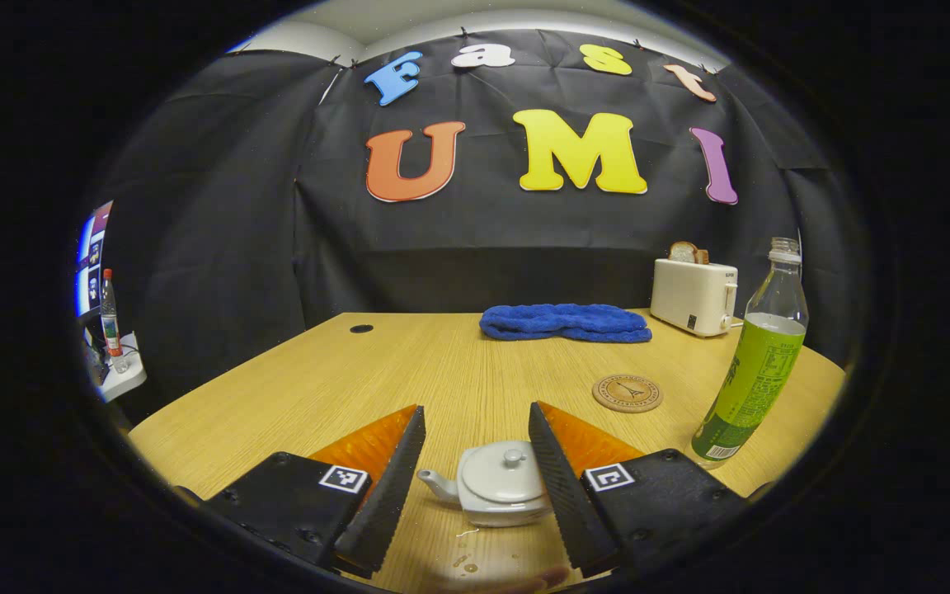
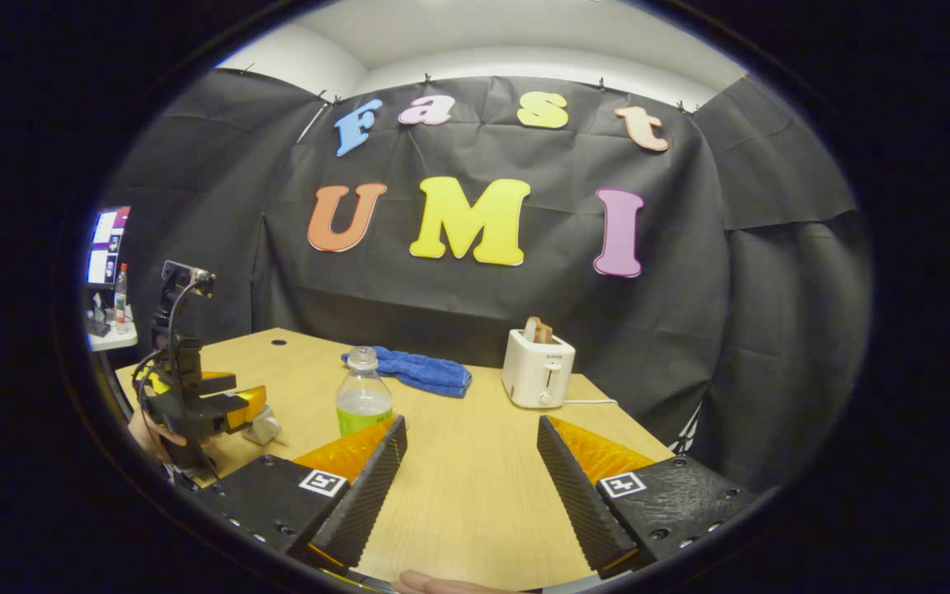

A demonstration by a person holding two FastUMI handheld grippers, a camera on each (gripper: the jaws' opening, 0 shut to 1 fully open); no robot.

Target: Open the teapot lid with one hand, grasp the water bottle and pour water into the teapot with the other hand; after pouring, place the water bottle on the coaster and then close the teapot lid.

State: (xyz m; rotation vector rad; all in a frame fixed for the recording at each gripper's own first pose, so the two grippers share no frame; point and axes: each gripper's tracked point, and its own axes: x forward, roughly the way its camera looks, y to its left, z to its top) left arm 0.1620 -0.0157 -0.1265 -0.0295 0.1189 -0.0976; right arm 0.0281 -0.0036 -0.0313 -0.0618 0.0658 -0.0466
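Note:
A small white teapot (image 1: 496,485) with its lid on sits on the wooden table (image 1: 409,363), just ahead of my open left gripper (image 1: 475,425), whose fingers stand on either side of it without touching. A capless bottle with a green label (image 1: 751,367) stands upright at the right, and a round cork coaster (image 1: 627,393) lies beyond the teapot. In the right gripper view my right gripper (image 2: 467,437) is open over bare table, the bottle (image 2: 364,402) stands just behind its left finger, and the left gripper (image 2: 215,408) hovers at the teapot (image 2: 263,426).
A folded blue towel (image 1: 566,322) and a white toaster (image 1: 693,295) holding bread stand at the back of the table. A side shelf with a bottle (image 1: 110,318) and a screen lies off the table's left. A cable hole (image 1: 361,328) marks the far left tabletop.

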